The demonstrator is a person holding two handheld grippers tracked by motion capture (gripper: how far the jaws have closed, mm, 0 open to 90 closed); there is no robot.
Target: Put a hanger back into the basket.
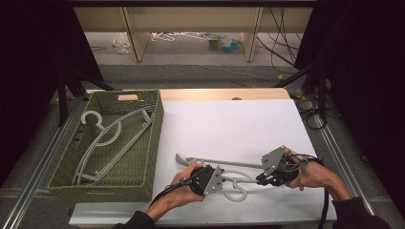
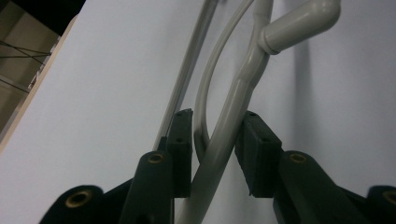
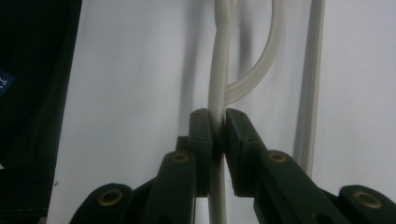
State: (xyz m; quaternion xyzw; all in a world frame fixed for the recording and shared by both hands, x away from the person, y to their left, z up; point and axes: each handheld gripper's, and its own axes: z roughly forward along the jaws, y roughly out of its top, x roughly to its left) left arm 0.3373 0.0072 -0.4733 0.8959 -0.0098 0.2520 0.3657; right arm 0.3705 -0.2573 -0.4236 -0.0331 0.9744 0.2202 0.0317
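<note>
hanger (image 1: 234,179) lay flat on the white worktop (image 1: 229,124) in the high view, long axis from nine to three o'clock, hook toward six, with both tongs at its middle: left tongs (image 1: 220,177) just at nine, right tongs (image 1: 260,179) just at three, equally near. basket (image 1: 153,143) with more hangers sat toward ten. left gripper view: left tongs (image 2: 214,149) narrowly parted around the hanger's arm (image 2: 224,140), one pad touching. right gripper view: right tongs (image 3: 218,140) clamped the hanger's rib (image 3: 219,70), running toward twelve.

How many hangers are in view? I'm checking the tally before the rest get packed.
2. One hanger lies on the white table between both grippers; one hanger lies inside the green basket. More may lie hidden beneath that one.
</note>
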